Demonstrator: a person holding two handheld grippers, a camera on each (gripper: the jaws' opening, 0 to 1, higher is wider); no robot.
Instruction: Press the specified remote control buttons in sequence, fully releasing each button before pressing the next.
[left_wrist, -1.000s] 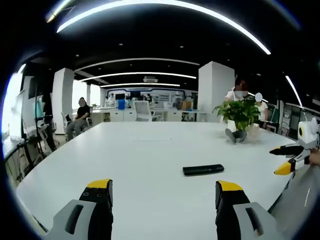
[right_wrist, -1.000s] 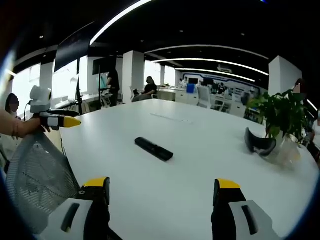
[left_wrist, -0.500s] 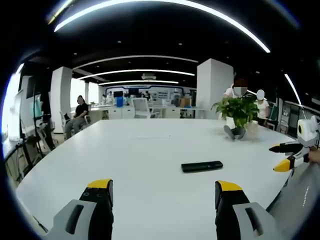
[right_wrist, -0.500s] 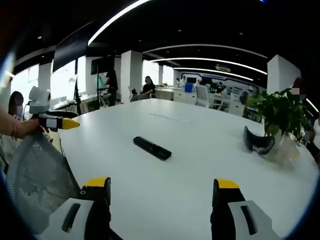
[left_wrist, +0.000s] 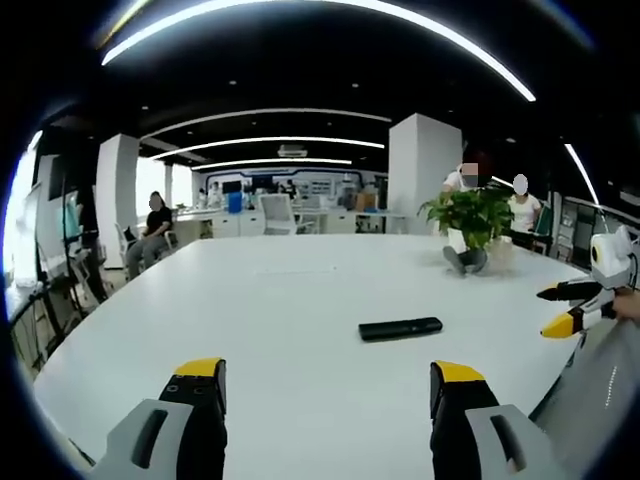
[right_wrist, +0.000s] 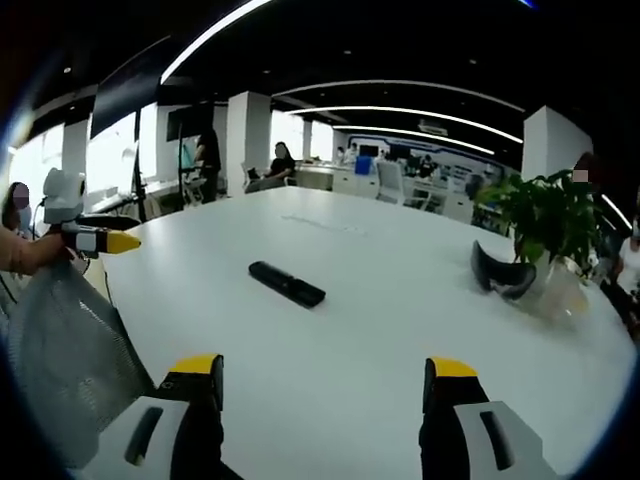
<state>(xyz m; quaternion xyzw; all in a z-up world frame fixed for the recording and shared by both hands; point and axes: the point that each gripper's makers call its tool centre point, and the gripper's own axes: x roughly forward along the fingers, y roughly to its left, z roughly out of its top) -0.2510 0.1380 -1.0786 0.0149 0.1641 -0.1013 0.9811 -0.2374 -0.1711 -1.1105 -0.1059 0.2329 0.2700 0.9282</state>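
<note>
Views tilted — remote nearer, buttons indistinct

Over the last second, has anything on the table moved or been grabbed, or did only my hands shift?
Nothing was taken hold of or let go. Both views drifted slightly, which is camera movement, not the things. The remote lies flat on the white table, untouched; the potted plant stands where it was. Left gripper and right gripper stay open, short of the remote.

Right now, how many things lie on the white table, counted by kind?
Remote control: 1
Potted plant: 1
Dark curved object beside the plant: 1
Total: 3
</note>
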